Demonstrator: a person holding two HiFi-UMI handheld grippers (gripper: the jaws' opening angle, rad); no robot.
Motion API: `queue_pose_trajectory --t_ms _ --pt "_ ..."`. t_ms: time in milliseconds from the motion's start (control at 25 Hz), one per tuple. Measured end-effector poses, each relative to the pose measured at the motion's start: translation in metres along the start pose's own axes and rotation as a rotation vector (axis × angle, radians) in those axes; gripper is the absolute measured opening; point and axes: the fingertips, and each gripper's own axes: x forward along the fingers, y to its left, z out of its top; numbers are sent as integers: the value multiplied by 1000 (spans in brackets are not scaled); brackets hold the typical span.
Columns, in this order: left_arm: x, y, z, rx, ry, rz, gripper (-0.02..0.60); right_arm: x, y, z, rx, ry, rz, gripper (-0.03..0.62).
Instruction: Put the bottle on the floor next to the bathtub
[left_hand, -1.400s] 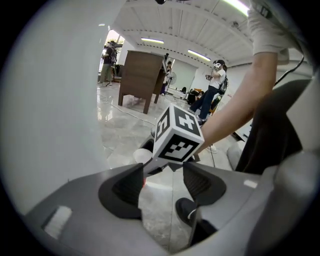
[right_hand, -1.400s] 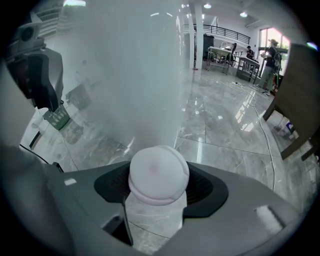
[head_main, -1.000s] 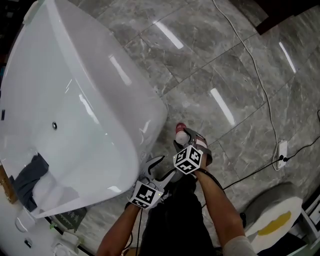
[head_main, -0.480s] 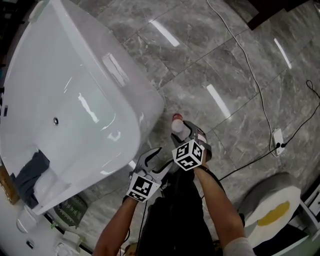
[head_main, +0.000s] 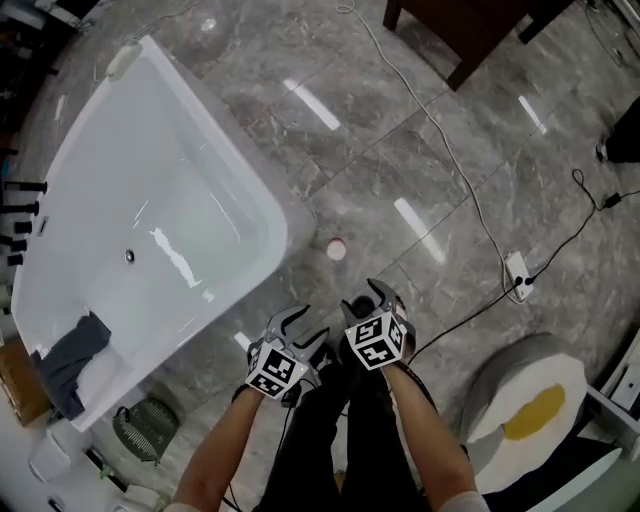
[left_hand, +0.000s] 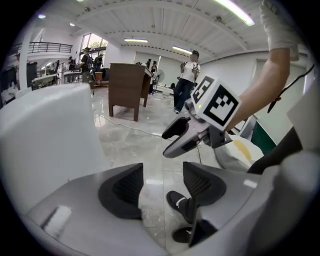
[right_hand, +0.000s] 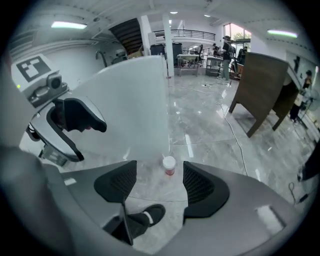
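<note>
A small bottle (head_main: 336, 249) with a white cap and pinkish body stands upright on the grey marble floor, just right of the white bathtub (head_main: 150, 230). In the right gripper view the bottle (right_hand: 169, 165) shows beyond the jaws, free of them. My right gripper (head_main: 377, 297) is open and empty, lifted back from the bottle. My left gripper (head_main: 298, 322) is open and empty too, beside the right one. In the left gripper view the right gripper (left_hand: 172, 137) hangs ahead, and nothing lies between the left gripper's fingers (left_hand: 131, 186).
A white cable (head_main: 450, 160) runs across the floor to a power strip (head_main: 518, 272). A dark wooden cabinet (head_main: 470, 25) stands at the back. A grey seat with a yellow patch (head_main: 530, 410) is at the right. A grey cloth (head_main: 70, 360) lies in the tub. My black shoes (right_hand: 146, 216) are below.
My right gripper has let go of the bottle and drawn back and up from it. The bottle now stands alone on the floor. The head view has risen.
</note>
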Motion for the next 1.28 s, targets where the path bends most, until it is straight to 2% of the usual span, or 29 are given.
queue_pose_trajectory --t_ms 120,280,440,560,680,800,1000,1280 --pt "-29 -24 19 24 22 -8 302 -59 22 7 140 -41 41 290" --pt "-83 -58 47 23 17 11 302 -148 59 22 203 -91 73 290" --pt "-136 -84 82 0 -35 25 302 -221 92 36 290 -171 123 290" --pt "-170 -98 103 16 -65 29 302 -264 109 43 321 -203 133 290" --pt "-203 -108 117 28 -82 35 302 -295 123 53 332 -233 129 290" --pt "-232 -115 136 4 -132 56 302 -320 132 67 320 -259 121 290" --pt "-274 -121 148 -53 -203 121 302 -348 153 89 317 -323 123 290" --pt "-303 -127 151 -167 -238 184 302 -372 178 91 317 -363 124 290"
